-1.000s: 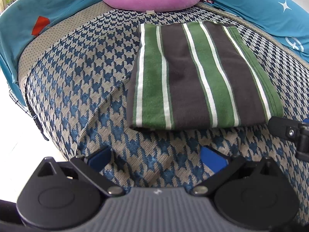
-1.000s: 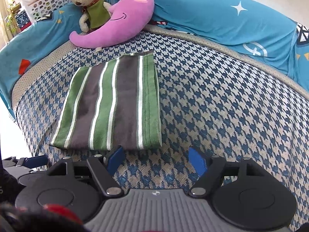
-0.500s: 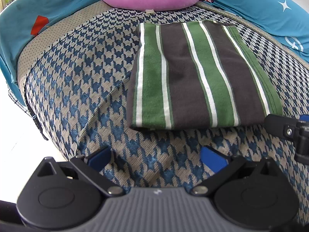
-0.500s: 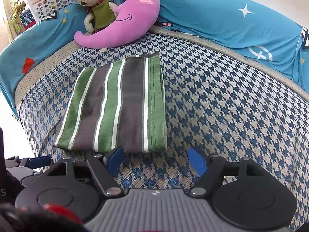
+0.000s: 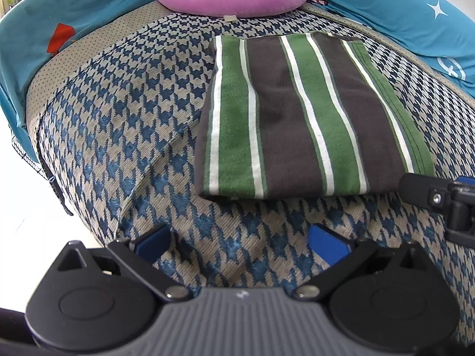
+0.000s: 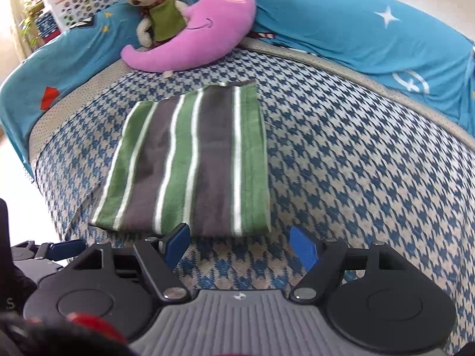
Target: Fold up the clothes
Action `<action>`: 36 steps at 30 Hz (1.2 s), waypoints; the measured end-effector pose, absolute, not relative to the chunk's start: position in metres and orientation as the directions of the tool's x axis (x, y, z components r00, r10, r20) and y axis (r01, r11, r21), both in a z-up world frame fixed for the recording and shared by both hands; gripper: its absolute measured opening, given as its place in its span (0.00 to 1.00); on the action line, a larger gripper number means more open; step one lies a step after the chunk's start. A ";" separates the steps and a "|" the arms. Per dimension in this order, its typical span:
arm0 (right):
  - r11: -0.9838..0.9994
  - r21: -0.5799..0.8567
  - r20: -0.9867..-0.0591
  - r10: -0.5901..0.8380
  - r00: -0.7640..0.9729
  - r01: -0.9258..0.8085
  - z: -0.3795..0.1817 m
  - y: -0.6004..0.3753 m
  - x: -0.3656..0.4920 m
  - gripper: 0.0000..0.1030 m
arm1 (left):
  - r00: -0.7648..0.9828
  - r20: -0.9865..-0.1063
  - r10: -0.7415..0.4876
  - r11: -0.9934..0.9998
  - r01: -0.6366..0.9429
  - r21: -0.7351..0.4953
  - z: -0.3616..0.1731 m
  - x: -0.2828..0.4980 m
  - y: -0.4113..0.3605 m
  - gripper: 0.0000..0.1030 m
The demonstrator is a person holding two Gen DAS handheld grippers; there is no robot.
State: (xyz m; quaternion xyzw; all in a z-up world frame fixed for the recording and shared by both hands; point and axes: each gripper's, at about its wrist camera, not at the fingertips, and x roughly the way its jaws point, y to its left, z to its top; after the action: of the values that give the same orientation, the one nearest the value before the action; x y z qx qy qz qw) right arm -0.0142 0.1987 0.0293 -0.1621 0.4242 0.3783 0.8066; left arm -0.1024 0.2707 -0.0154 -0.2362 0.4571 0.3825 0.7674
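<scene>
- The houndstooth sofa cushion (image 5: 124, 124) carries everything; a pink moon pillow (image 6: 204, 29) and a plush rabbit (image 6: 154, 9) lean on the blue-covered backrest (image 6: 356, 20) at the far side, well apart from the work.
- The folded striped garment (image 5: 297, 118) lies flat on the cushion as a neat rectangle, its stripes and long axis running from the near edge away toward the moon pillow; it appears already folded, so whether another fold is due cannot be judged for sure.
- The right gripper (image 6: 240, 244) hovers just short of the garment's near edge, toward its right-hand corner, and looks the nearer of the two. Its blue pads stand wide apart with nothing between them.
- The left gripper (image 5: 240, 240) sits over bare cushion, the garment ahead of it and slightly to its right. Its pads are likewise spread wide and empty.
- A further fold would likely bring the near short edge toward the far one.
</scene>
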 end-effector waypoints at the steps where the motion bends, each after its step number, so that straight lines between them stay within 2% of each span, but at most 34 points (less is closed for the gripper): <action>1: 0.654 0.057 -0.804 0.478 0.354 -0.755 0.031 0.199 -0.015 0.73 | 0.290 -0.882 0.372 0.596 -0.803 -0.012 -0.015 -0.102 0.271 1.00; 24: 0.663 0.063 -0.802 0.479 0.358 -0.746 0.034 0.189 -0.012 0.73 | 0.251 -0.902 0.351 0.594 -0.804 0.007 -0.012 -0.098 0.270 1.00; 36: 0.671 0.069 -0.785 0.493 0.376 -0.738 0.042 0.172 -0.016 0.73 | 0.245 -0.899 0.364 0.576 -0.817 0.010 0.000 -0.113 0.243 1.00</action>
State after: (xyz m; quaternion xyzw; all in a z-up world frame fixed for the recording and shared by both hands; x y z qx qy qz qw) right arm -0.0163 0.1723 0.0418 -0.1485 0.4122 0.3772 0.8159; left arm -0.1128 0.2431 0.0000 -0.2402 0.4723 0.3927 0.7517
